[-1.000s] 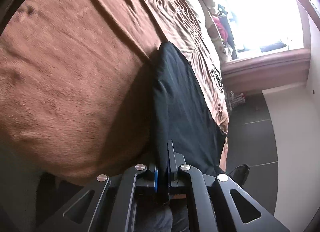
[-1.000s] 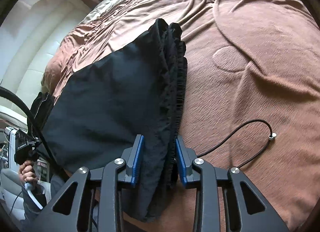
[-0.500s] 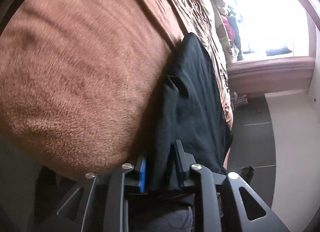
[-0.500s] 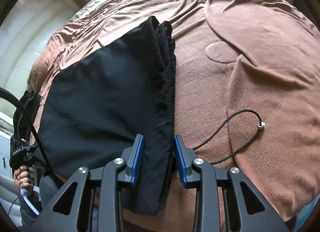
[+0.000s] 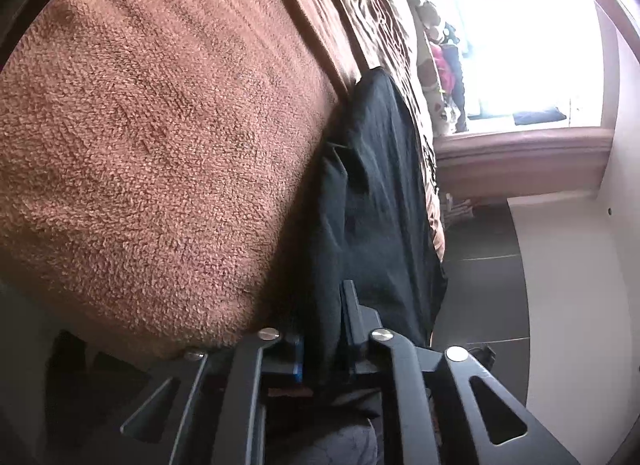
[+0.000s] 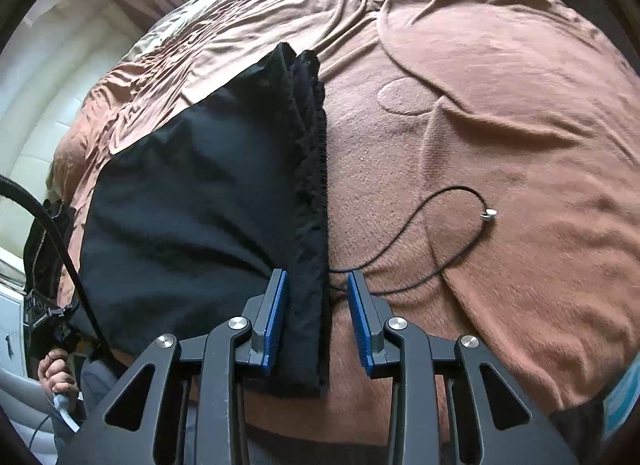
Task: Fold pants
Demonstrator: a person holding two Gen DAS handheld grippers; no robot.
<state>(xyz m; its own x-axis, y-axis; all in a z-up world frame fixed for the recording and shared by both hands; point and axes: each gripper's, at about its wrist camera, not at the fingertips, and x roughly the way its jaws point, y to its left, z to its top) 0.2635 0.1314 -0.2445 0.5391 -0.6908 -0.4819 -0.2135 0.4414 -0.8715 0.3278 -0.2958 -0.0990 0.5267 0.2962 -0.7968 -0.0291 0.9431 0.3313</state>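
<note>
The black pants (image 6: 192,201) now lie folded near the bed's (image 6: 500,105) edge. The left gripper (image 5: 326,345) has sunk, its jaws closing on cloth. The right gripper (image 6: 316,325) has slid sideways, partly open around the waistband, so release seems near.

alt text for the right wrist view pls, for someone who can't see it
Folded black pants lie on a brown blanket, their gathered edge between the blue pads of the right claw, with a gap beside the right-hand pad. A thin black drawstring loops across the blanket, and at far left a hand holds the other claw's handle.
</note>
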